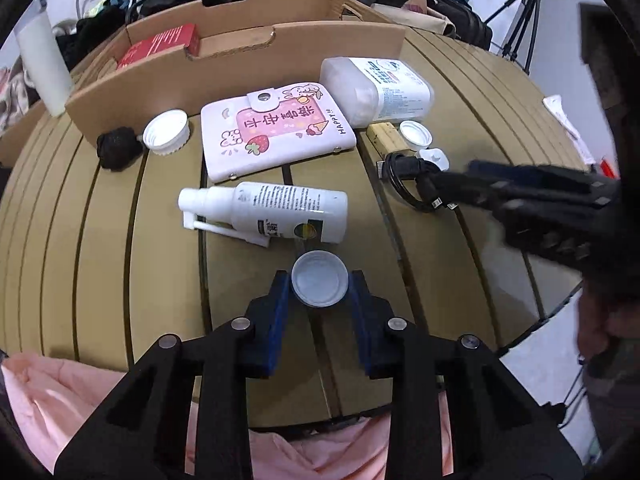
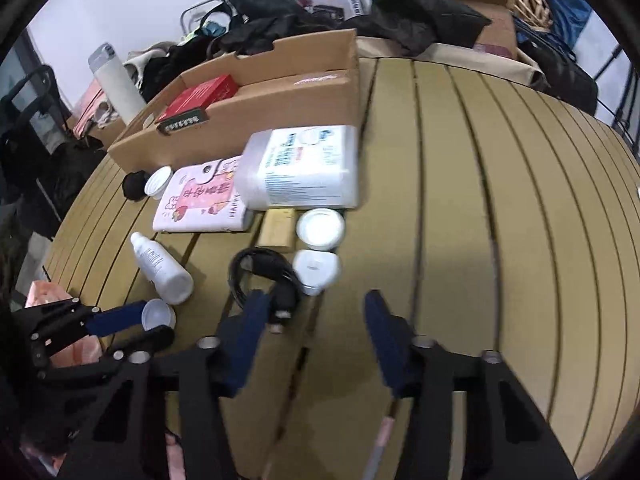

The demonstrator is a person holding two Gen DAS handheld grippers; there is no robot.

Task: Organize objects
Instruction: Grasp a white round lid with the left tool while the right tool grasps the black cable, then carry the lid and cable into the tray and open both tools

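My left gripper (image 1: 319, 280) is shut on a small white cap (image 1: 319, 283), held between its blue pads just above the table; it also shows in the right wrist view (image 2: 159, 315). A white spray bottle (image 1: 272, 210) lies on its side just beyond it. My right gripper (image 2: 316, 306) is open and empty over the table, near a coiled black cable (image 2: 260, 272) and a white round piece (image 2: 316, 270). A pink wallet (image 1: 276, 130), a large white box-shaped bottle (image 1: 376, 88) and a cardboard box (image 1: 240, 60) lie farther back.
Two more white lids (image 1: 166, 131) (image 1: 415, 133), a black knob (image 1: 116, 146) and a cork block (image 1: 386, 136) lie on the slatted table (image 1: 100, 240). A red box (image 2: 200, 94) sits inside the cardboard box. A white flask (image 1: 40, 56) stands at far left. Bags and clutter crowd the back.
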